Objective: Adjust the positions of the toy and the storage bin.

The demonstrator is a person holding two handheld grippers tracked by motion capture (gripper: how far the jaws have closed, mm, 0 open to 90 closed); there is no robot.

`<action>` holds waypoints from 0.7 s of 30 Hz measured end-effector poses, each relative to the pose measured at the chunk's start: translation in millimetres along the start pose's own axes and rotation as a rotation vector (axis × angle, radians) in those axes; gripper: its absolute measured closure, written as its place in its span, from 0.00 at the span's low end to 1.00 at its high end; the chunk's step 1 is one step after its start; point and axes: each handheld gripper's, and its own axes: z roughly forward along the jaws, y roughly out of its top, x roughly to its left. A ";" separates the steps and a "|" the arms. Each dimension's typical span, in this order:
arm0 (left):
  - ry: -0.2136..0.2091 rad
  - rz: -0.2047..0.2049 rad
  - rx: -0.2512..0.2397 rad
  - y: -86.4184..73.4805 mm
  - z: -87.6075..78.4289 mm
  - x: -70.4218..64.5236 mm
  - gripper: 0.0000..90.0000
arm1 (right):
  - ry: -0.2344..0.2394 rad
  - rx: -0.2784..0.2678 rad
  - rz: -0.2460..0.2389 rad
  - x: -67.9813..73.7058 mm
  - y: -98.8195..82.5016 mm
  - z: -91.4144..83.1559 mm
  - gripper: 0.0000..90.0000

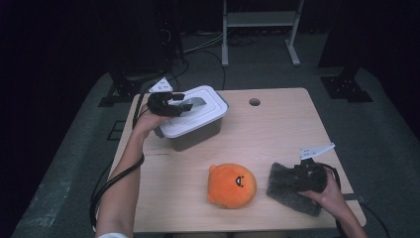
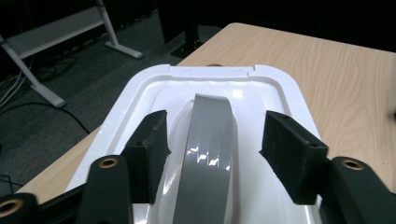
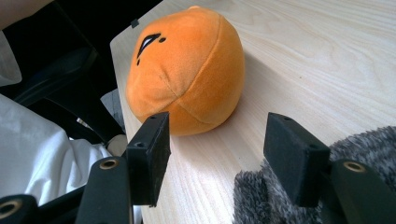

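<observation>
While the left gripper [image 1: 184, 102] hovered over the white lid [image 1: 198, 116] of the grey bin [image 1: 195, 136], a slip off the lid's handle was judged the main risk; the left forearm reached up to the bin's near-left corner. Seen from the left gripper view, the jaws stood spread either side of the grey handle [image 2: 208, 154], pads clear of it. Seen from the right gripper view, the jaws stood spread and empty, the orange plush [image 3: 187, 70] ahead, well apart from the bin, the grey fuzzy cloth [image 3: 299, 186] beneath.

A lab-like recording room is suggested — dark walls, black stands [image 1: 341, 82] bolted near a wooden table [image 1: 277, 129], cables [image 1: 208, 44] strewn across grey floor, a white metal frame [image 1: 260, 22].
</observation>
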 end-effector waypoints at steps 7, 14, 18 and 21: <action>0.028 0.026 0.072 1.4 8.4 -0.6 0.69 | 0.002 -0.001 0.000 -0.3 0.0 -0.5 0.44; 0.004 0.051 0.099 4.9 9.7 -2.7 0.73 | 0.003 -0.001 0.004 -0.4 -0.8 -0.6 0.44; -0.008 0.062 0.113 8.0 11.3 -6.7 0.74 | 0.005 -0.006 -0.002 0.0 -0.1 -0.6 0.44; -0.018 0.068 0.110 8.5 11.5 -9.2 0.74 | 0.005 -0.003 -0.002 0.3 -0.1 -0.2 0.44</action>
